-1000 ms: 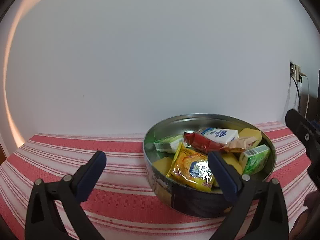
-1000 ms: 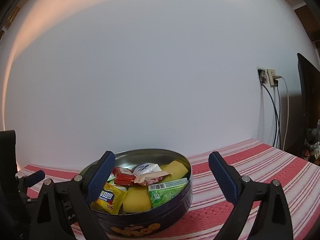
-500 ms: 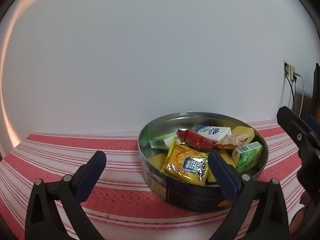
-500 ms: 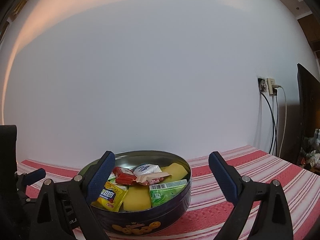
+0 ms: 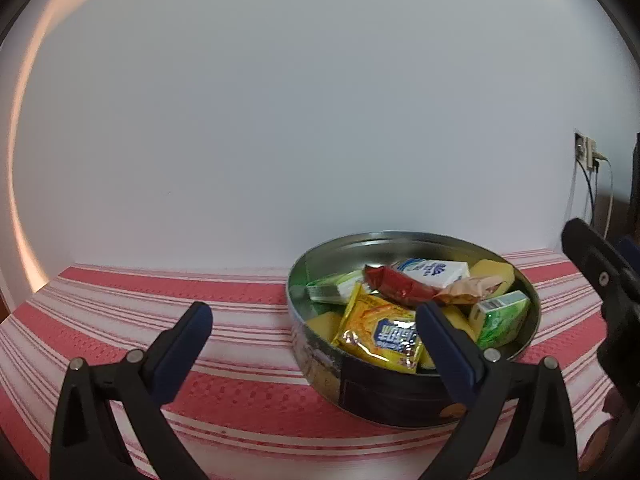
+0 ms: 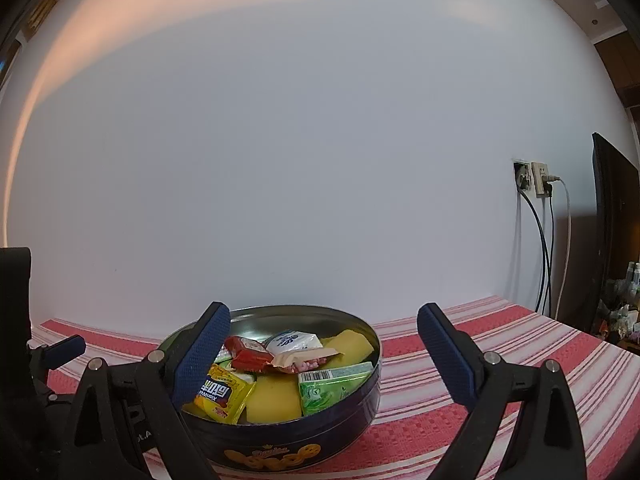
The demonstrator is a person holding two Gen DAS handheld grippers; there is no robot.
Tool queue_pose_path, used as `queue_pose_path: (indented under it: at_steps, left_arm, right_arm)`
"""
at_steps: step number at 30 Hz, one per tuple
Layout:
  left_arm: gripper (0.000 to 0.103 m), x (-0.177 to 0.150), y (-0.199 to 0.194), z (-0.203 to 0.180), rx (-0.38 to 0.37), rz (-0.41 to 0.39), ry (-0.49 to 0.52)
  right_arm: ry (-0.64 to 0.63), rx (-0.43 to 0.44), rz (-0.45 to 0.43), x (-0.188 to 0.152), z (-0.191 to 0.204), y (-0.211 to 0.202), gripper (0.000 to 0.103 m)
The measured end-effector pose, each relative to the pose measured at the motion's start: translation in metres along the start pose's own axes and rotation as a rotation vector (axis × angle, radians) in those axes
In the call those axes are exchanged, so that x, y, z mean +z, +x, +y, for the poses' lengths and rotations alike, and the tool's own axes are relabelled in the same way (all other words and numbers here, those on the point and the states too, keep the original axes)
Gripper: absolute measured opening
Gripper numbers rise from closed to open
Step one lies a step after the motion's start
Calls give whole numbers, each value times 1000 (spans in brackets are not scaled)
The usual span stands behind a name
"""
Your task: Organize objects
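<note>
Sitting on the striped tablecloth (image 5: 240,292) near the wall: the round tin (image 5: 400,384), holding a yellow packet (image 5: 380,334), a red wrapper (image 5: 394,285) and a green box (image 5: 500,318). Hovering just before the tin, fingers spread wide and gripping nothing: the left gripper (image 5: 310,344) and the right gripper (image 6: 322,346).

The tin (image 5: 400,394) sat on the tablecloth (image 5: 240,400) before the wall (image 5: 280,120), ahead and to the right of my left gripper (image 5: 312,336). Packets (image 5: 380,332) lay heaped in it. My right gripper (image 6: 320,340) faced it from the other side; sockets (image 6: 534,178) were on the wall further right.
</note>
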State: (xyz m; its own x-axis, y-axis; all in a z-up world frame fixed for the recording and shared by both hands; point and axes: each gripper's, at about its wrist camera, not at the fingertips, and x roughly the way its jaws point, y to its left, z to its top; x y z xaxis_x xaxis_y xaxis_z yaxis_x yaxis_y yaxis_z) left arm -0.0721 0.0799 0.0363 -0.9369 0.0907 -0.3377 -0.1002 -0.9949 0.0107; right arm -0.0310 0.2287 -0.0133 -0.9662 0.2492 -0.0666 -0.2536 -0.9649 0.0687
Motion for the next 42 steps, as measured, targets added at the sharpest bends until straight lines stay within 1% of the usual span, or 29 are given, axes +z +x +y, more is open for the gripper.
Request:
queue_pose_path:
  at_steps: [3, 27, 42]
  left_arm:
    - [103, 0, 2, 2, 16, 11, -9]
    - [103, -2, -1, 7, -2, 13, -1]
    - [103, -1, -1, 6, -1, 10, -6]
  right_arm:
    - [5, 1, 6, 0, -2, 2, 96]
    - [-1, 12, 18, -1, 0, 4, 97]
    - [-4, 15, 14, -1, 0, 3, 97]
